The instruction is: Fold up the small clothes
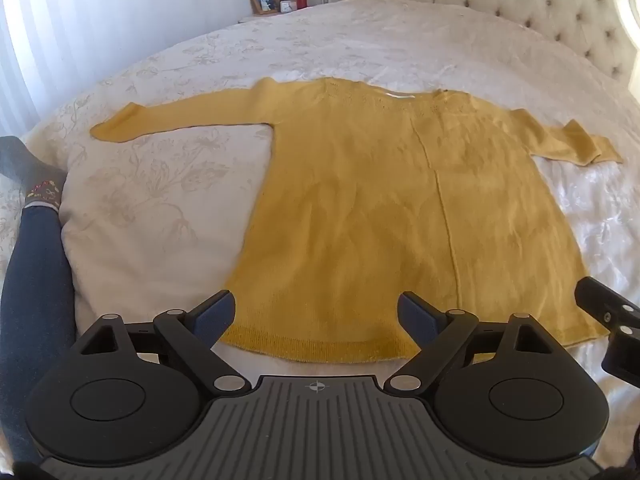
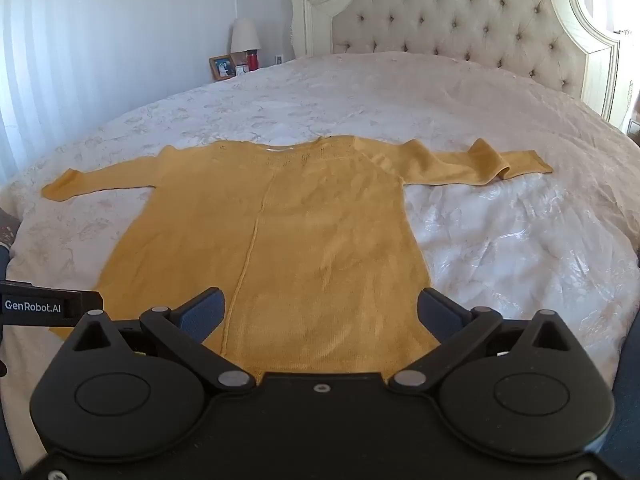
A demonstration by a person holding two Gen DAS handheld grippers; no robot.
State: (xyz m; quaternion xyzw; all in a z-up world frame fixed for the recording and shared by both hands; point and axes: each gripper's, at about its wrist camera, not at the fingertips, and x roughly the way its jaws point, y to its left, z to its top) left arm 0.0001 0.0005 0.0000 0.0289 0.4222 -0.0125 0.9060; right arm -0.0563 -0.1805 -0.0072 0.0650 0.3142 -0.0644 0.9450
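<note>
Two tools: left tool [image 1: 316, 314] and right tool [image 2: 320, 314], jaws apart, nothing between.
Sweater: yellow sweater [image 1: 380, 208] spread flat on bed [image 1: 160, 200], sleeves outstretched.

yellow sweater [image 1: 360, 200] flat on bed [image 1: 160, 200] | left tool [image 1: 316, 316] jaws wide, above hem

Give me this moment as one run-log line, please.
stage: before first fold | yellow sweater: flat on bed, sleeves out | left tool: open, over hem | right tool: open, over hem
</note>
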